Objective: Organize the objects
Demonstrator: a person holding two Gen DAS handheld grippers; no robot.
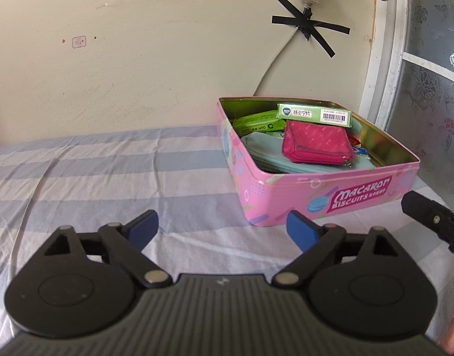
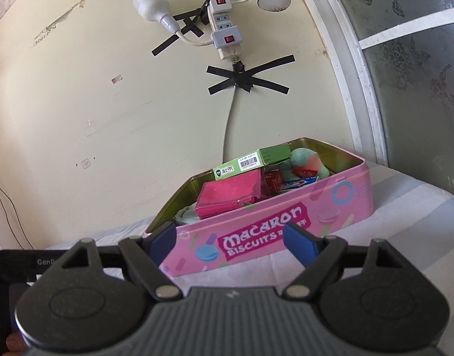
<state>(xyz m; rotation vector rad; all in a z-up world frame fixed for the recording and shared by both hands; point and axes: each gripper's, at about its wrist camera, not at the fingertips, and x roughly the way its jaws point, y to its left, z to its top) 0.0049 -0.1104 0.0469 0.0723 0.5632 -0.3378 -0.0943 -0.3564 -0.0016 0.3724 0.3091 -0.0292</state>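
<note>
Both tongs (image 1: 222, 227) (image 2: 233, 241) agape, empty, near pink tin (image 1: 330, 190); bulb (image 2: 151, 7) only in right view.

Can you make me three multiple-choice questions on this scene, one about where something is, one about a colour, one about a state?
1. Where does the magenta pouch lie?
A. On the striped sheet beside the tin
B. Inside the pink tin, on top of other items
C. Between the left gripper's fingers

2. What colour is the outside of the biscuit tin?
A. Pink
B. Blue
C. White

3. How do the two grippers stand?
A. Both shut on items
B. Left open, right shut on the tin
C. Both open and holding nothing

Answers:
1 B: the pouch rests on a pale teal pouch within the tin walls, under the long green box.
2 A: the tin's walls are pink with the "Macaron Biscuits" label.
3 C: the left gripper and right gripper both show spread blue pads with nothing between them.
</note>
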